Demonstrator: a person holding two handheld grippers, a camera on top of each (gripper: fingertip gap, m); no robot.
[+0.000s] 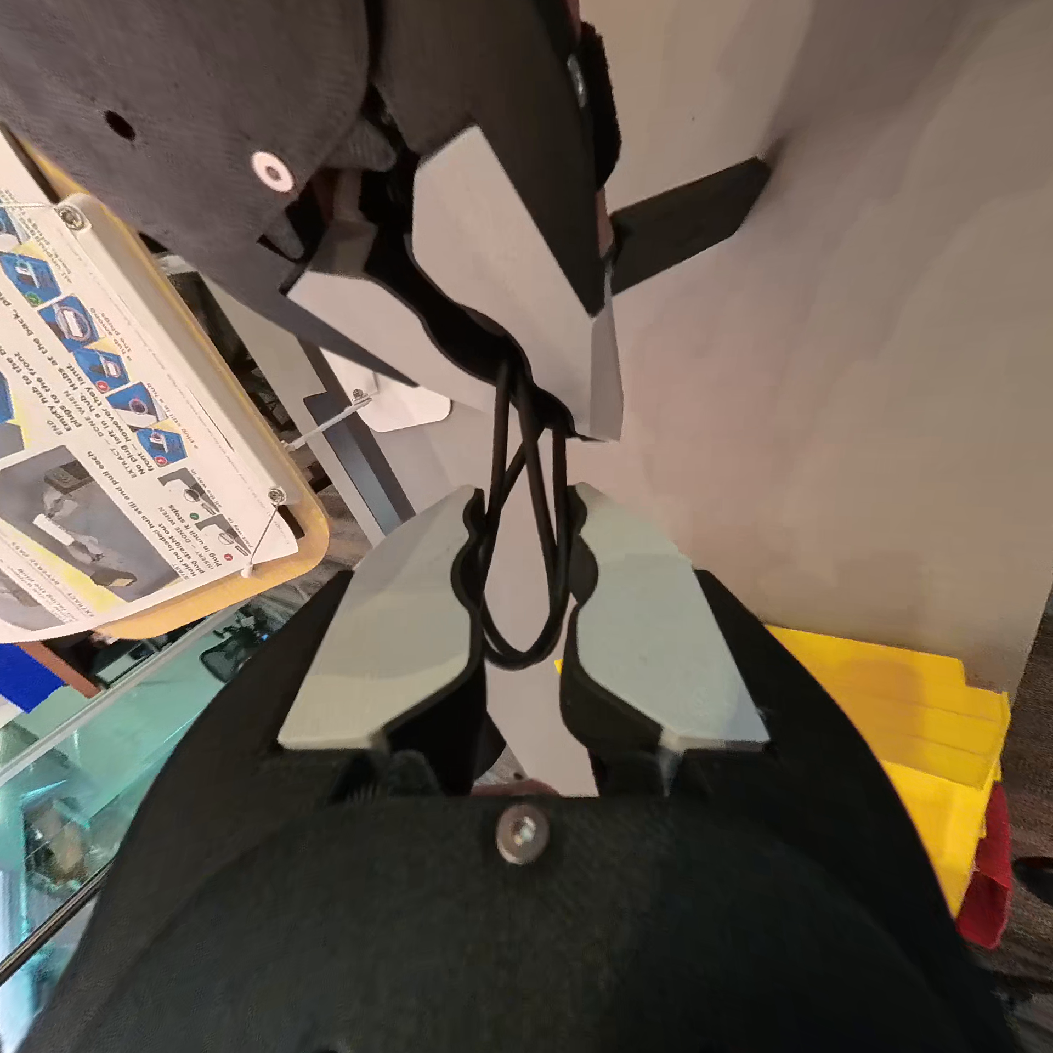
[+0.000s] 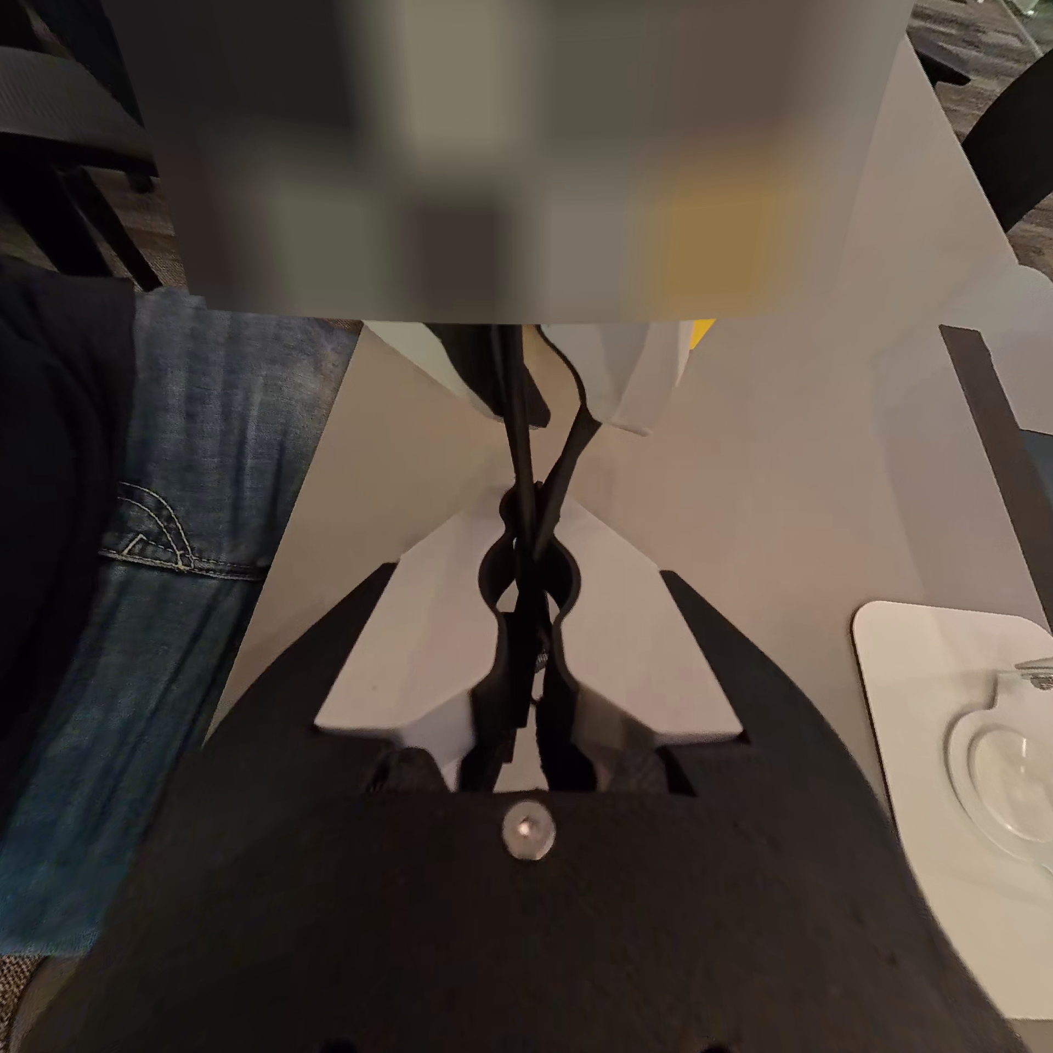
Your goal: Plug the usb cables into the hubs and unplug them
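Note:
A bundle of black USB cable point(image 1: 547, 541) hangs in loops between the two grippers above the white table point(image 1: 826, 399). My right gripper point(image 2: 533, 507) is shut on the bundle point(image 2: 521, 450). In the left wrist view it shows from above point(image 1: 547, 399), pinching the top of the loops. My left gripper point(image 1: 527, 496) is open. The loops hang down in the gap between its fingers and brush both pads, with the table showing between the strands. The left gripper also shows in the right wrist view point(image 2: 561, 419), partly behind a blurred patch. I see no hub for certain.
A black flat block point(image 1: 684, 228) lies on the table beyond the grippers. An instruction sheet on a wooden-rimmed board point(image 1: 142, 427) stands at left. A yellow stepped object point(image 1: 889, 729) and red strap point(image 1: 986, 877) lie at right. A white mat with clear plastic point(image 2: 940, 712) and a person's jeans point(image 2: 188, 513) flank the right gripper. About 4 cm separates my left fingertips from my right.

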